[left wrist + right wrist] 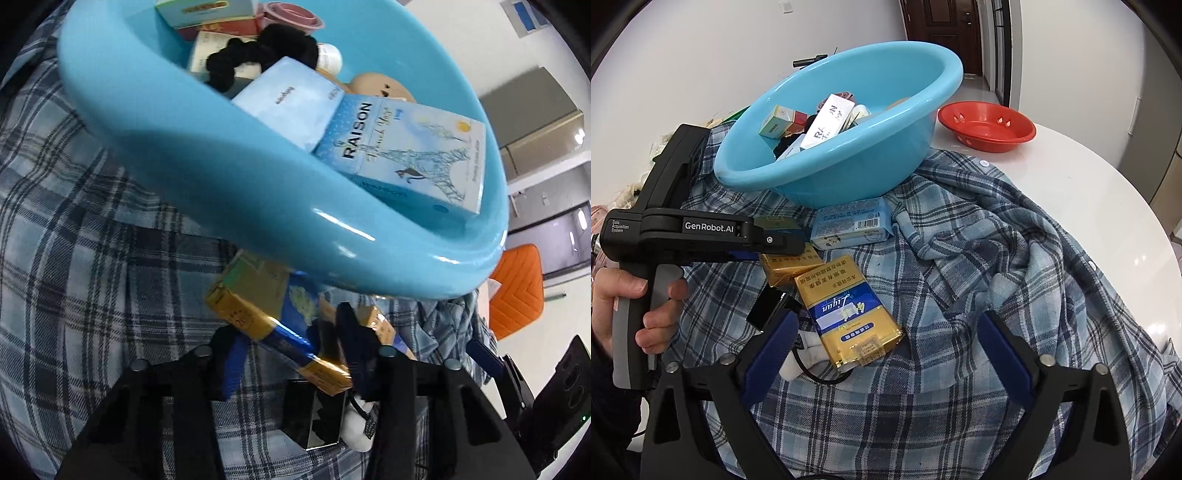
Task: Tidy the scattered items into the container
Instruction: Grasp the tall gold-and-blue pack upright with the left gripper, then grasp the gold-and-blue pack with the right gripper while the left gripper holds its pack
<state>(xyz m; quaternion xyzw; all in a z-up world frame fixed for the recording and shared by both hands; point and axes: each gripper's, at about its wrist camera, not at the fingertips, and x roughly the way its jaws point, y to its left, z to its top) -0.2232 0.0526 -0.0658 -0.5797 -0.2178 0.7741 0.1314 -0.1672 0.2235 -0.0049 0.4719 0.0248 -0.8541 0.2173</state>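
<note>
While the light-blue round plastic basin (846, 122) sits on the blue-and-white plaid shirt (979, 295) spread over the white round desk (1082, 173), both claws hang over the loose items in front of it. Basin already holds several small cartons, a black scrunchie (258, 55) and a pale-blue RAISON box (402, 151).

Left claw (291, 358): angled steeply down, a person's hand (635, 306) wrapped round its grey pistol grip, thumb on top, fingers curled under. Jaws narrowed on a gold-and-blue foil cigarette pack (280, 332); the pack sits between the blue pads, tilted. Right finger looks pressed to it, left side blurred, so full clamp cannot be confirmed. In the right wrist view the tips are over that pack (790, 264), just in front of the basin.

Right claw (886, 354): also pitched down, jaws spread wide, gripping nothing. Between its blue fingers (772, 350) lies a second gold-and-blue Liqun cigarette pack (849, 317), flat on the shirt, apart from both pads. A small black glossy block (768, 306) and a white plug with black cord (809, 354) lie beside its left finger.

A pale-blue wrapped tissue packet (853, 221) lies just at the basin's foot. A red shallow plastic bowl (986, 125) stands on bare desk, well apart to the right.
</note>
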